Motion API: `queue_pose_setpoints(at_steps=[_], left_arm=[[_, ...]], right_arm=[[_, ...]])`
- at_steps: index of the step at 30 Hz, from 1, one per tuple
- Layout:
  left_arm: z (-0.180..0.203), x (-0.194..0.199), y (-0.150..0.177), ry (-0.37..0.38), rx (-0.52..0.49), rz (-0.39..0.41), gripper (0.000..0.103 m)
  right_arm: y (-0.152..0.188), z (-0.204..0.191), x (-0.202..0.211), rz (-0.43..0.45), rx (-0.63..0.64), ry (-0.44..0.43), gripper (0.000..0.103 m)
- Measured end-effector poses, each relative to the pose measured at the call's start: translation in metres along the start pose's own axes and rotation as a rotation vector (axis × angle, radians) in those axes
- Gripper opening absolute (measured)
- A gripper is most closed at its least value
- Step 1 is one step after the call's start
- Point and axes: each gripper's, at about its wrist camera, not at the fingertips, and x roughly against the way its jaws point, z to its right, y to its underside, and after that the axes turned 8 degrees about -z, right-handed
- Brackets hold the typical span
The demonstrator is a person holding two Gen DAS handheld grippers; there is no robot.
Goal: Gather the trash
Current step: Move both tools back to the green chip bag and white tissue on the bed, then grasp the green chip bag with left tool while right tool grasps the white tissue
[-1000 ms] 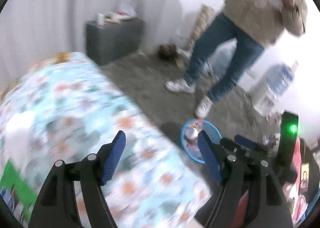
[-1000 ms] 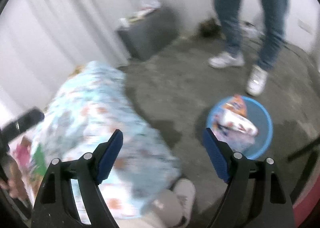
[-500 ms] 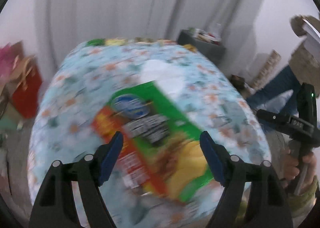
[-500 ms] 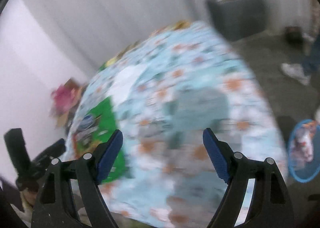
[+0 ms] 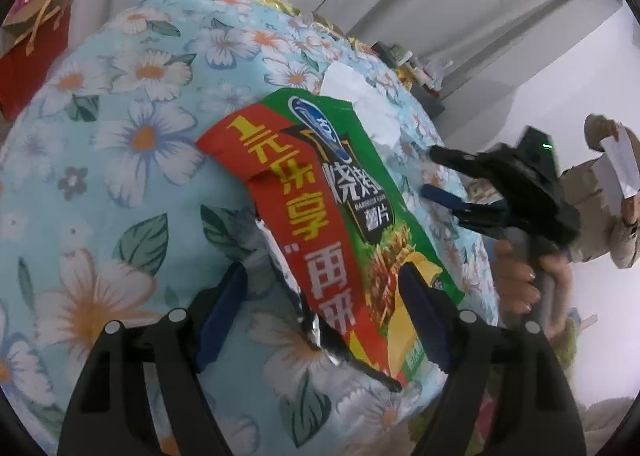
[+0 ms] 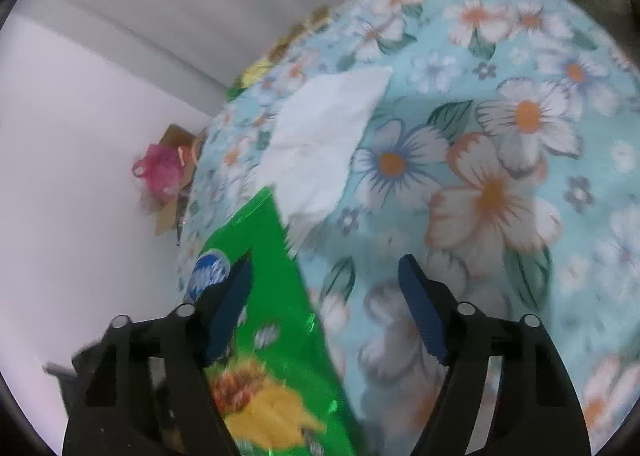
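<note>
floral cloth (image 5: 132, 144): blue flowered cover over a domed surface; it fills both wrist views and carries all the litter seen here.

snack bag (image 5: 340, 224): largest piece of trash, a green and red foil packet lying flat on the cloth, torn silver mouth toward 6 o'clock in the left wrist view. In the right wrist view it runs from centre toward 7 o'clock.

white paper (image 6: 320, 144): crumpled sheet on the cloth just beyond the bag's far end, at 12 o'clock from the bag in the right wrist view. It touches or slightly overlaps that end.

left gripper (image 5: 324, 312): spread wide, holding nothing. The bag's torn end lies between the jaws; its right finger overlaps the green edge, contact not certain.

right gripper (image 6: 326, 304): also spread, empty, and its jaws have just been closing somewhat. The bag's long edge sits between them.

step in hand (judgement): the left gripper is about to pick up the bag.

how to do it well (judgement): lower onto the raised torn lip, not the flat panel. Close fully, since foil is slick. Avoid pinching cloth beneath. Keep the right gripper clear and send it for the paper.
</note>
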Motion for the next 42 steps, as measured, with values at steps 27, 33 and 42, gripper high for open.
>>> queue_pose_setpoints(at_steps=[27, 33, 42], left_arm=[[0.007, 0.013, -0.01, 0.048, -0.081, 0.122, 0.006], [0.024, 0.031, -0.015, 0.06, -0.131, 0.171, 0.004], [0.063, 0.028, -0.031, 0.114, -0.221, 0.169, 0.004]], right_arm=[[-0.043, -0.018, -0.015, 0.111, 0.003, 0.017, 0.0], [-0.028, -0.019, 0.031, 0.213, 0.039, 0.057, 0.0], [0.011, -0.001, 0.095, 0.323, 0.04, 0.094, 0.0]])
